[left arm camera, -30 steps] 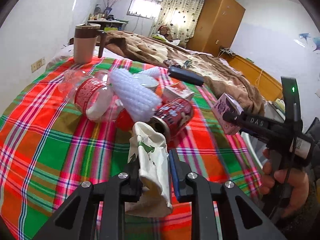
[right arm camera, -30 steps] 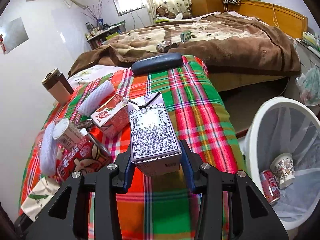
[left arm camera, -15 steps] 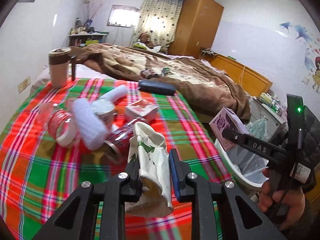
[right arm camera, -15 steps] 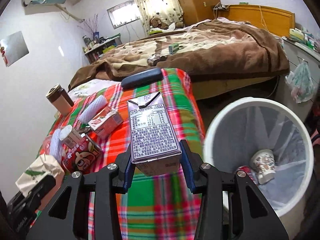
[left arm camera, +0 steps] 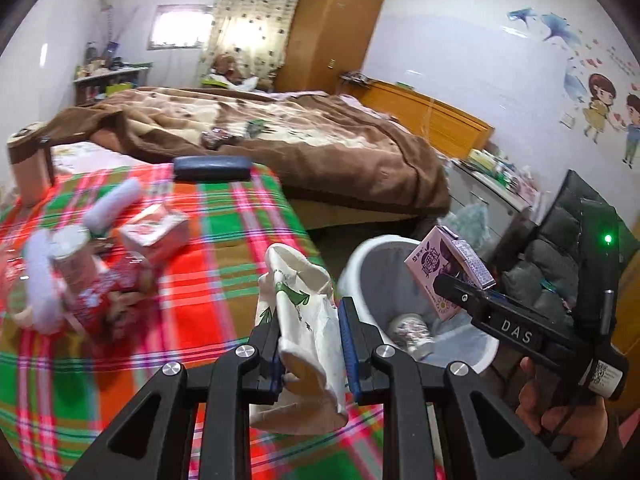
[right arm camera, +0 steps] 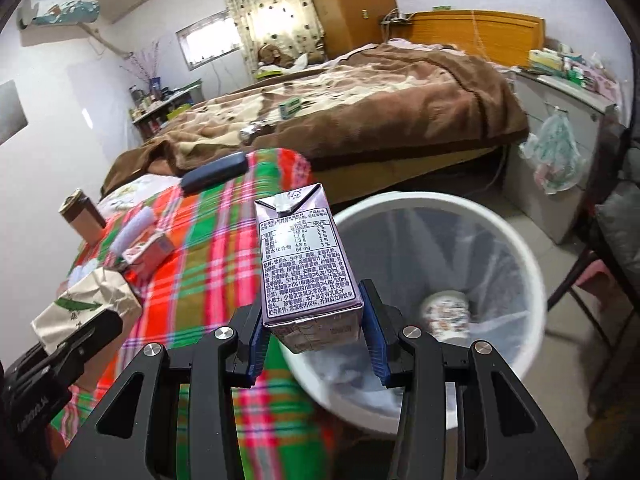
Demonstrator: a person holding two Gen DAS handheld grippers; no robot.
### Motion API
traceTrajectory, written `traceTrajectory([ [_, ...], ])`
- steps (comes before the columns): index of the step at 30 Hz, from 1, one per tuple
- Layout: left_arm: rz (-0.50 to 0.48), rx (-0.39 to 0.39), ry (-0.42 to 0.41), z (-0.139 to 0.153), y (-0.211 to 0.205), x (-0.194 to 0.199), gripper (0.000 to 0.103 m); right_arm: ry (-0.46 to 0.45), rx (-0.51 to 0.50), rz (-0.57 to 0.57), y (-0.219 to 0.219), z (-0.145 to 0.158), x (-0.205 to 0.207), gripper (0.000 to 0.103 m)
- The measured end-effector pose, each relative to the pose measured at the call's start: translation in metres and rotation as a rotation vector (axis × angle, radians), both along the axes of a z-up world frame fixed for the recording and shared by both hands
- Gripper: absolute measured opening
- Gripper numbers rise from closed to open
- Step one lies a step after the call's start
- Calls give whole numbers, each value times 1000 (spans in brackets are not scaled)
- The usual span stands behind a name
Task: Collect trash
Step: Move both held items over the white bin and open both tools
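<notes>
Currently held: crumpled white paper cup (left arm camera: pixel 306 320) in left gripper (left arm camera: pixel 310 344); purple milk carton (right arm camera: pixel 306 264) clamped in right gripper (right arm camera: pixel 316 340). Release best made squarely over white plastic bin (right arm camera: pixel 516 248).

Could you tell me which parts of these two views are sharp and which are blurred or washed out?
Left wrist view: the cup in the claw is sharp, the trash on the cloth smeared, the window blown out. Right wrist view: the carton print is crisp, the bin rim streaked.
</notes>
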State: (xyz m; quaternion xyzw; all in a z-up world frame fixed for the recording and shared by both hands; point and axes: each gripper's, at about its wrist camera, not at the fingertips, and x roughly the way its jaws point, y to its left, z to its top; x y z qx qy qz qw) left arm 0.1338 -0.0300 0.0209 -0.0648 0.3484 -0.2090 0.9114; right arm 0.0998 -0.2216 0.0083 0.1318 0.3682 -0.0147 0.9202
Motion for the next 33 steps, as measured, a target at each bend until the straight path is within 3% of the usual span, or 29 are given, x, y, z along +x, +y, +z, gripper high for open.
traceTrajectory([
  [3, -41, -23, 23, -3, -21, 6, 24, 12, -5, -21, -14, -2, -1, 43],
  [12, -137, 19, 40, -10, -82, 14, 24, 67, -24, -55, -41, -19, -1, 43],
  [23, -206, 54, 91, -29, -126, 28, 25, 147, -63, -50, -64, -37, 3, 44],
  [26, -202, 45, 112, -35, -129, 33, 50, 148, -55, -53, -68, -38, 2, 49],
  [27, -206, 49, 109, -36, -129, 33, 57, 145, -53, -58, -68, -37, 1, 59],
  [28, -209, 54, 104, -36, -130, 33, 57, 141, -50, -61, -69, -37, 2, 64],
  [33, -195, 42, 100, -34, -123, 32, 57, 130, -53, -75, -70, -34, -2, 64],
])
